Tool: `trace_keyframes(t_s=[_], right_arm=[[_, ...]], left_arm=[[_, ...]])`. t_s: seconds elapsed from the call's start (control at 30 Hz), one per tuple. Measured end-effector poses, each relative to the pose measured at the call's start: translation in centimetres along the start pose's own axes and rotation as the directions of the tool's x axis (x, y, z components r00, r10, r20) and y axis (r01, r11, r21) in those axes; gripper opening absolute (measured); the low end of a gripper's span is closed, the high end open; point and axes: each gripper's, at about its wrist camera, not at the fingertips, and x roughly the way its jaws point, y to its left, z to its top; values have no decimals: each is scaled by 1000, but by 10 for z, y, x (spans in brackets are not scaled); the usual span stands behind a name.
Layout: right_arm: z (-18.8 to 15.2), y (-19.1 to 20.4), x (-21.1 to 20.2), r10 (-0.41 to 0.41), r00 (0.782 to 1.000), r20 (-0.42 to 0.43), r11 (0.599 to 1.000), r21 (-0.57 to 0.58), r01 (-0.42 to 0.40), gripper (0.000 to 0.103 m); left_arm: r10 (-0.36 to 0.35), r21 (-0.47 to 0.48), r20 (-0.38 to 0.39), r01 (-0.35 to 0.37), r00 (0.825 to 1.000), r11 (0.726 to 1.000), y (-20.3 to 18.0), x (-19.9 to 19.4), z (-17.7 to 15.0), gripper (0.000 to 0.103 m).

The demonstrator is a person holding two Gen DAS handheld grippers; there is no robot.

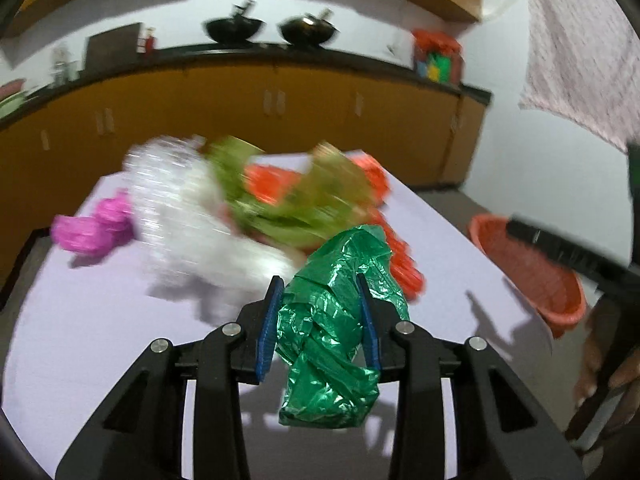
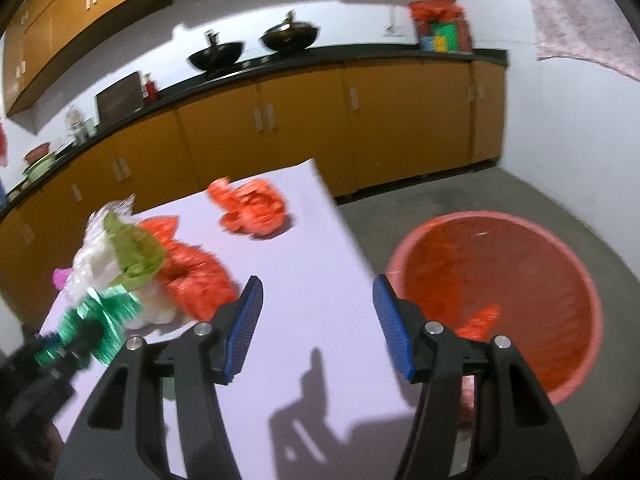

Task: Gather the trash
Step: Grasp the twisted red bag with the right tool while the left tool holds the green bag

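My left gripper (image 1: 320,284) is shut on a crumpled green plastic bag (image 1: 336,328) and holds it above the white table (image 1: 100,320). The same bag shows blurred in the right wrist view (image 2: 100,312). My right gripper (image 2: 318,288) is open and empty over the table's right edge. A red tub (image 2: 552,264) stands on the floor right of the table, with a red scrap (image 2: 480,320) inside. On the table lie a clear plastic bag (image 1: 180,208), an olive-green wrapper (image 1: 288,200), orange bags (image 2: 196,276) (image 2: 252,208) and a pink bag (image 1: 96,228).
Yellow kitchen cabinets (image 2: 304,120) with a black counter run behind the table, with two black woks (image 1: 236,28) on top. Grey floor (image 2: 460,196) lies around the tub. A patterned cloth (image 1: 580,40) hangs at the upper right.
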Motion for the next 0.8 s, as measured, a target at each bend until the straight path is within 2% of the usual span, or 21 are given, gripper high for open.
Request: trace_keyframes(t_s=[0.13, 0.27, 0.37, 0.67, 0.73, 0.8], right_arm=[[-3, 32, 30, 80, 994, -71, 996, -30, -82, 57], [-8, 58, 60, 121, 983, -141, 990, -60, -131, 59], [-11, 74, 77, 126, 978, -166, 986, -89, -142, 68], [-11, 90, 111, 118, 966, -229, 983, -108, -145, 68], [-11, 90, 114, 127, 962, -242, 983, -102, -155, 66], [-12, 89, 117, 136, 956, -260, 981, -99, -166, 49]], left_arm=[[69, -76, 50, -65, 996, 995, 32, -13, 9, 36], [138, -129, 77, -127, 987, 983, 61, -21, 13, 36], [174, -145, 78, -162, 982, 976, 75, -22, 13, 36], [213, -172, 67, -199, 975, 965, 95, -18, 12, 36], [212, -180, 65, -197, 975, 964, 97, -17, 13, 36], [212, -183, 65, -197, 975, 963, 97, -16, 13, 36]])
